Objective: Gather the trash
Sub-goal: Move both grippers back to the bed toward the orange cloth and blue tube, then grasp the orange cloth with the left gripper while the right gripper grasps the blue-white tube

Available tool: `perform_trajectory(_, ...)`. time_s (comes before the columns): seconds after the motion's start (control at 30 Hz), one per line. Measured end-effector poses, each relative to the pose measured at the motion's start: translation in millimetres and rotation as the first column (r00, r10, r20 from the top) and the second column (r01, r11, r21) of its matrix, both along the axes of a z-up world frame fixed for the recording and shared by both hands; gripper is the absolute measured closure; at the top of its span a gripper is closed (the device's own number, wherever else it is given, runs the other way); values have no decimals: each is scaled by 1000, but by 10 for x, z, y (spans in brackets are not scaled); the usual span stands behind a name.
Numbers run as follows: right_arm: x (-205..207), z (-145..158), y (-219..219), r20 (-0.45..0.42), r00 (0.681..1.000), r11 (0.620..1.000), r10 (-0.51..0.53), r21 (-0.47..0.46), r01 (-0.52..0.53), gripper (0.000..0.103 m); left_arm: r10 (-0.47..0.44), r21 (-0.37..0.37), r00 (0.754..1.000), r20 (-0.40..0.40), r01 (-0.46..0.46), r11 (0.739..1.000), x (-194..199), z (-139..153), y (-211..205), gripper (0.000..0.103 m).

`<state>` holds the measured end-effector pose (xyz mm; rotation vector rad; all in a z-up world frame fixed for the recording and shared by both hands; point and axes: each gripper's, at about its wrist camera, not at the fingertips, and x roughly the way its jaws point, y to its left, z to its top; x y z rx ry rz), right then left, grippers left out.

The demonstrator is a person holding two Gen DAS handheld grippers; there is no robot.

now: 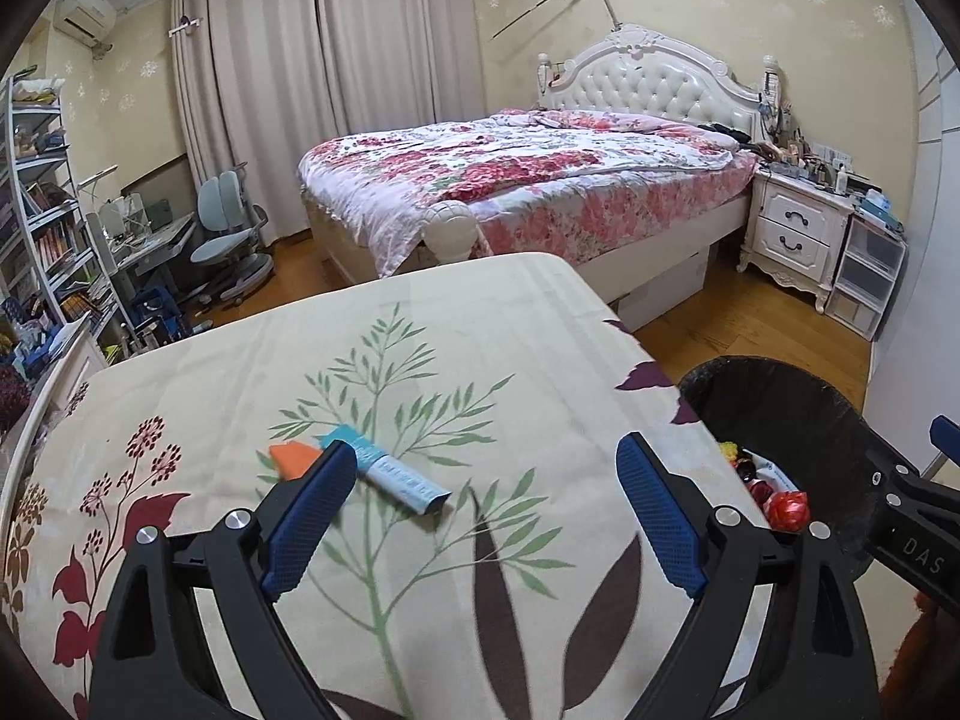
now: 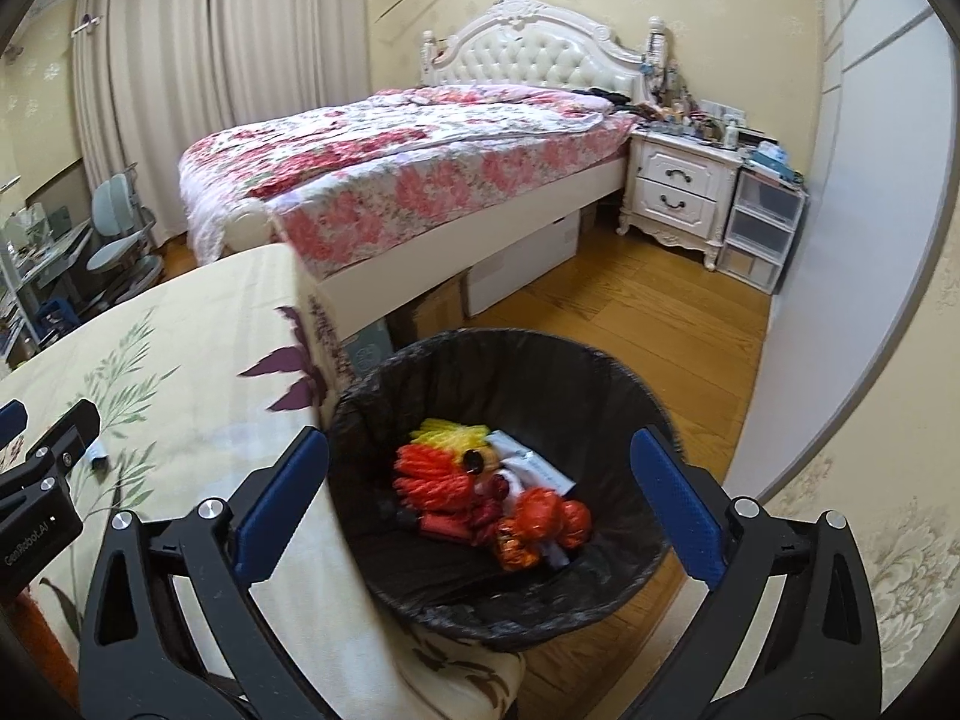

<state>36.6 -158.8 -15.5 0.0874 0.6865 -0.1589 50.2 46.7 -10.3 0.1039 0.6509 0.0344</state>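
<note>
A blue and silver wrapper [image 1: 393,471] and an orange scrap [image 1: 291,457] lie on the floral tablecloth [image 1: 420,360]. My left gripper [image 1: 486,480] is open and empty, just above them, its left finger next to both. A bin lined with a black bag [image 2: 498,480] stands on the floor at the table's right edge; it also shows in the left wrist view [image 1: 798,420]. It holds red, orange and yellow wrappers [image 2: 480,480]. My right gripper [image 2: 480,474] is open and empty over the bin.
A bed with a floral quilt [image 1: 510,180] stands behind the table. A white nightstand [image 2: 678,186] and plastic drawers [image 2: 762,228] are at the far right. A desk chair [image 1: 231,240] and bookshelves [image 1: 42,210] stand on the left. The floor is wood.
</note>
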Motion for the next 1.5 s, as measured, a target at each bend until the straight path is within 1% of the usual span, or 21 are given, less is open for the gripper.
perform_trajectory(0.23, 52, -42, 469, -19, 994, 994, 110, -10, -110, 5, 114, -8, 993, -40, -114, 993, 35, -90, 537, 15)
perform_trajectory(0.4, 113, -86, 789, -38, 983, 983, 177, -31, -178, 5, 162, -26, 984, -78, -164, 986, 89, -183, 838, 15)
perform_trajectory(0.63, 221, -125, 1067, -62, 972, 972, 228, -38, -231, 5, 173, -28, 977, -124, -177, 984, 230, -291, 994, 15)
perform_trajectory(0.77, 291, -137, 1138, -68, 967, 968, 245, -33, -247, 5, 169, -56, 973, -157, -180, 982, 341, -323, 1073, 15)
perform_trajectory(0.9, 350, -165, 1170, -77, 964, 966, 255, -24, -257, 5, 158, -58, 971, -179, -171, 984, 452, -342, 1105, 15)
perform_trajectory(0.97, 366, -175, 1170, -81, 963, 965, 258, -20, -261, 5, 148, -67, 970, -193, -164, 984, 494, -354, 1123, 20)
perform_trajectory(1.03, 380, -187, 1182, -83, 962, 964, 262, -18, -264, 5, 126, -82, 969, -212, -146, 986, 526, -383, 1148, 38)
perform_trajectory(1.07, 382, -191, 1187, -84, 961, 964, 264, -17, -266, 5, 112, -95, 969, -222, -136, 986, 534, -396, 1155, 40)
perform_trajectory(1.1, 383, -195, 1192, -85, 960, 963, 265, -16, -267, 5, 93, -114, 969, -229, -122, 986, 529, -408, 1164, 46)
perform_trajectory(1.13, 384, -205, 1203, -86, 960, 963, 267, -15, -269, 5, 87, -118, 969, -230, -116, 986, 520, -413, 1164, 54)
perform_trajectory(1.17, 392, -210, 1206, -87, 959, 963, 268, -14, -271, 5, 78, -119, 970, -232, -108, 987, 508, -418, 1156, 58)
perform_trajectory(1.23, 396, -222, 1221, -91, 958, 962, 271, -15, -274, 5, 64, -118, 972, -228, -93, 989, 487, -423, 1148, 75)
perform_trajectory(1.3, 395, -226, 1234, -92, 957, 961, 274, -16, -277, 5, 54, -118, 973, -223, -82, 990, 458, -414, 1154, 83)
perform_trajectory(1.33, 394, -228, 1239, -93, 957, 960, 276, -17, -278, 5, 49, -122, 974, -223, -77, 990, 449, -415, 1157, 84)
perform_trajectory(1.5, 393, -207, 1312, -92, 952, 956, 291, -11, -293, 5, 46, -132, 975, -219, -77, 988, 379, -397, 1234, 85)
